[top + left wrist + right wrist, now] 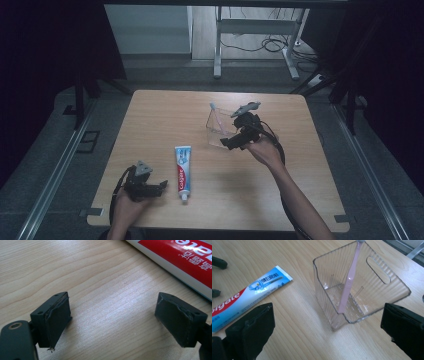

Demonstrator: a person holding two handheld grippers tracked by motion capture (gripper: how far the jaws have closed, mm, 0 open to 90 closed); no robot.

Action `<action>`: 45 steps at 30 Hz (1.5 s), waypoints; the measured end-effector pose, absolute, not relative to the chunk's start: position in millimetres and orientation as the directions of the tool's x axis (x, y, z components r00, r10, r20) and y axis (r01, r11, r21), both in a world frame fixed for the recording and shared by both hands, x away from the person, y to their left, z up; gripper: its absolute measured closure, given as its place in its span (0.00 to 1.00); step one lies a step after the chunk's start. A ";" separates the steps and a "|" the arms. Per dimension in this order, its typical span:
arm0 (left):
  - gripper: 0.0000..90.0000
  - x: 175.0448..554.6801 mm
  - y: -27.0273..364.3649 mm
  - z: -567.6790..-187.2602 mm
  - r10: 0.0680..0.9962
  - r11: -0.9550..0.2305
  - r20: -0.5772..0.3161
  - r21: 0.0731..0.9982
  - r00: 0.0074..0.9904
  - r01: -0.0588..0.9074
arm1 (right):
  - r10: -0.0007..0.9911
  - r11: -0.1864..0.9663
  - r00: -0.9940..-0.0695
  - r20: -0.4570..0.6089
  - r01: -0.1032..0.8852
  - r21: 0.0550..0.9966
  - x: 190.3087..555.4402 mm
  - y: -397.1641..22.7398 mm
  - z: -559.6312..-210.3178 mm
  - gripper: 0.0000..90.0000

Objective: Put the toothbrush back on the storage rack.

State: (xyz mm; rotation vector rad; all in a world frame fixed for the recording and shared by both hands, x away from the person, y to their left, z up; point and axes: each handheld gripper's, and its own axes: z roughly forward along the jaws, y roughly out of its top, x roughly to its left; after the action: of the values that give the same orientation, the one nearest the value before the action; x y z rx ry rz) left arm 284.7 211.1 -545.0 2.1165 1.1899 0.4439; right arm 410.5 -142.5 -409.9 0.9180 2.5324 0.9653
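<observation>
A toothpaste tube [183,171] lies flat near the table's middle front, cap toward the front edge; its red and white side [185,260] and its blue crimped end [262,287] show in the gripper views. My left gripper [159,188] rests low on the table just left of the tube, open, its pads [58,320] bare. A clear ribbed plastic box [220,127] stands right of centre with a pink toothbrush [348,282] leaning inside it. My right gripper [231,143] hovers at the box's near right side, open and holding nothing, with its fingers [252,330] apart.
The wooden table [280,200] has bare surface on its right and far left. Beyond the far edge stand a grey frame leg [218,45] and cables [270,45] on the floor. Dark curtains flank both sides.
</observation>
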 end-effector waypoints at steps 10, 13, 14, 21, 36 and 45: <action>0.15 284.7 211.1 -544.9 0.849 -0.368 -0.026 0.688 0.528 0.625 | 0.650 0.569 -0.759 -0.036 0.455 0.685 399.6 -159.0 -416.9 0.00; 0.15 284.7 211.1 -544.9 0.848 -0.369 -0.026 0.688 0.530 0.625 | 0.651 0.569 -0.758 -0.037 0.455 0.685 395.8 -163.2 -419.4 0.00; 0.15 284.7 211.1 -544.9 0.848 -0.369 -0.026 0.688 0.529 0.625 | 0.652 0.569 -0.758 -0.037 0.455 0.685 394.2 -164.8 -420.9 0.00; 0.15 284.7 211.2 -544.9 0.848 -0.370 -0.024 0.688 0.529 0.625 | 0.653 0.575 -0.756 -0.042 0.460 0.677 384.2 -176.5 -431.5 0.00; 0.15 284.4 210.6 -545.3 0.852 -0.360 -0.030 0.691 0.523 0.627 | 0.671 0.553 -0.741 -0.024 0.478 0.682 369.2 -198.3 -452.2 0.00; 0.15 284.4 210.6 -545.2 0.852 -0.362 -0.029 0.690 0.523 0.627 | 0.692 0.542 -0.721 -0.024 0.498 0.676 357.2 -216.5 -468.8 0.00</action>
State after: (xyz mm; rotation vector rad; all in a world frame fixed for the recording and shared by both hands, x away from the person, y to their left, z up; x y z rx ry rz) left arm 284.4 210.6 -545.2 2.1110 1.1972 0.4430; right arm 357.2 -216.5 -468.8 0.9896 2.4935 0.9577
